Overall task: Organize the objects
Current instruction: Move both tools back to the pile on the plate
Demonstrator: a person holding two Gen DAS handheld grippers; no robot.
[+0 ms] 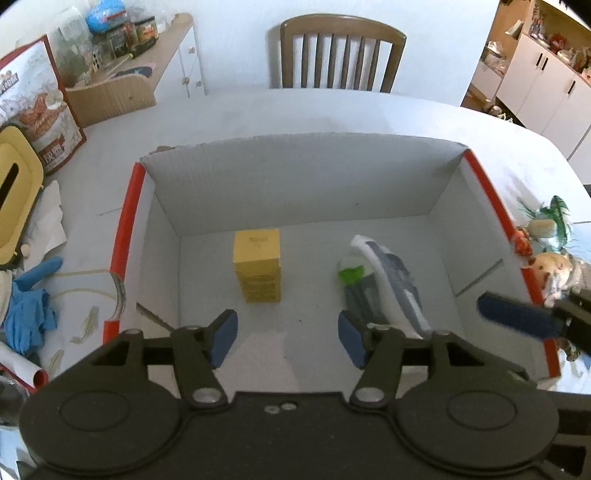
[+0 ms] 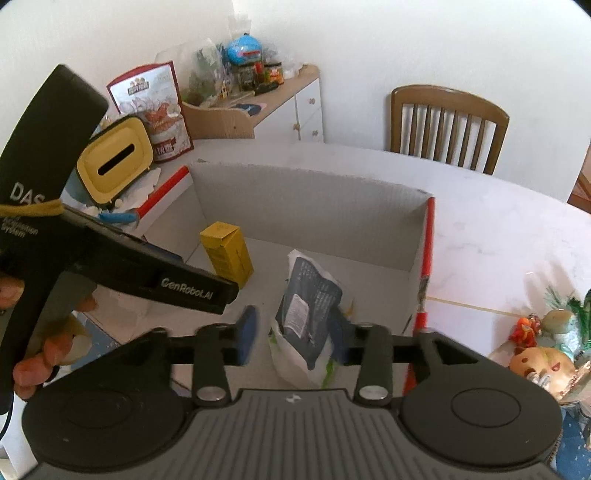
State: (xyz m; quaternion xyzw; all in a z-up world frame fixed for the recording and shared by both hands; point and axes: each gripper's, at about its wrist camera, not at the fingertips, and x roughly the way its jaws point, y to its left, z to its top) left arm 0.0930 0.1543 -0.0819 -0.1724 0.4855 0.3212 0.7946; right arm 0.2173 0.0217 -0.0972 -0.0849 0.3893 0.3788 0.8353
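Ahead of the left gripper, whose jaws stood released and empty, the yellow box stood upright in the cardboard box. From the right wrist, the right gripper jaws gaped around the pouch, its long axis running away from them; contact unclear.

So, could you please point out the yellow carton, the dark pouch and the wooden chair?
yellow carton (image 1: 257, 245), left wrist view, top face.
dark pouch (image 2: 308, 291), right wrist view, printed front.
wooden chair (image 1: 341, 27), left wrist view, top rail.
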